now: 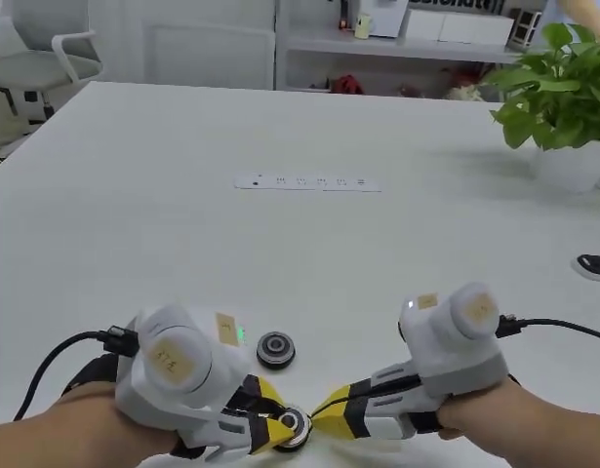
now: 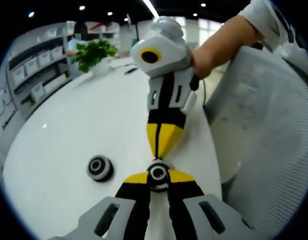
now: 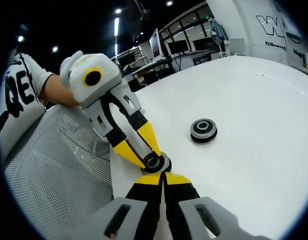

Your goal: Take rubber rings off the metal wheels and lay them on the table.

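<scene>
The work is at the stripping step on the first of two wheels, judging by the layout. The left tongs (image 2: pixel 158 177) are clenched on a small metal wheel (image 3: pixel 156 162) at the near edge of the white surface (image 1: pixel 182 244), one yellow tip on either side of it. The right tongs (image 3: pixel 164 176) come in from the right with their jaws pressed together, tips touching the wheel's rim. Whether they have a lip of rubber pinched cannot be made out. A second wheel (image 1: pixel 276 348) lies flat just beyond the held one, apart from both tongs, with its dark rubber ring (image 3: pixel 204 137) on. No loose ring shows on the surface, so the task looks barely begun. The next move probably calls for the left tongs to hold the wheel steady while the right tongs catch the ring's edge and peel it outward over the rim. The wheels are short round discs with a bright, smooth metal hub and a matte black band around it. The surface is plain, smooth and faintly glossy.
</scene>
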### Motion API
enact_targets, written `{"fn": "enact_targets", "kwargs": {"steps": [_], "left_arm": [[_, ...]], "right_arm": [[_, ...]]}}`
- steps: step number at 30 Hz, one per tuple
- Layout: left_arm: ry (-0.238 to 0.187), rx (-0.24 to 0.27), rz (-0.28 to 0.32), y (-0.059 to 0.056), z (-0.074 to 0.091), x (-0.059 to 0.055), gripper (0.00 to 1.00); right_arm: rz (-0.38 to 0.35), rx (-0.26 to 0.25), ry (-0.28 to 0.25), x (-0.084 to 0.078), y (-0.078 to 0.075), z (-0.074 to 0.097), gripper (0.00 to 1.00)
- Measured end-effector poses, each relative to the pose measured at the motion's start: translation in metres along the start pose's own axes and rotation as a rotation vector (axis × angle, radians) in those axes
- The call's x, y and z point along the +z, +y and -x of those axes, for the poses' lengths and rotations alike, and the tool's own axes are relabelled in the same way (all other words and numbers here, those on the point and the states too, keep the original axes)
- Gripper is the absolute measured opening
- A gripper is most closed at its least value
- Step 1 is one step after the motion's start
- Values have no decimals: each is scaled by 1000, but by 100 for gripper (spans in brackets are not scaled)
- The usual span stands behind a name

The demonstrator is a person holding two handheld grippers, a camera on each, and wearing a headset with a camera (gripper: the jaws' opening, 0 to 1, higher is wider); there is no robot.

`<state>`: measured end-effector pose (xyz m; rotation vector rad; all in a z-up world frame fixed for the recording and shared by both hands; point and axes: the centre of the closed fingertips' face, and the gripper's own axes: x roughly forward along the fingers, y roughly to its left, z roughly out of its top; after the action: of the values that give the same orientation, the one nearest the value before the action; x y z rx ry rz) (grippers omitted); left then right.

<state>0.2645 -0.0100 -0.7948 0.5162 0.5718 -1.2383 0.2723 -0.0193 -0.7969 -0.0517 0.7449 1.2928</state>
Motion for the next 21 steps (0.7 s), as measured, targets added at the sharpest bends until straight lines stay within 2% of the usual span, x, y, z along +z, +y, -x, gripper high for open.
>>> {"fn": "enact_targets", "kwargs": {"steps": [5,21], "left_arm": [[7,8,-2,1,0,0,12],[24,8,-1,1,0,0,12]], "right_arm": [[-18,0,-14,3,2,-1,0],[24,22,-9,6,11,-6,0]]}}
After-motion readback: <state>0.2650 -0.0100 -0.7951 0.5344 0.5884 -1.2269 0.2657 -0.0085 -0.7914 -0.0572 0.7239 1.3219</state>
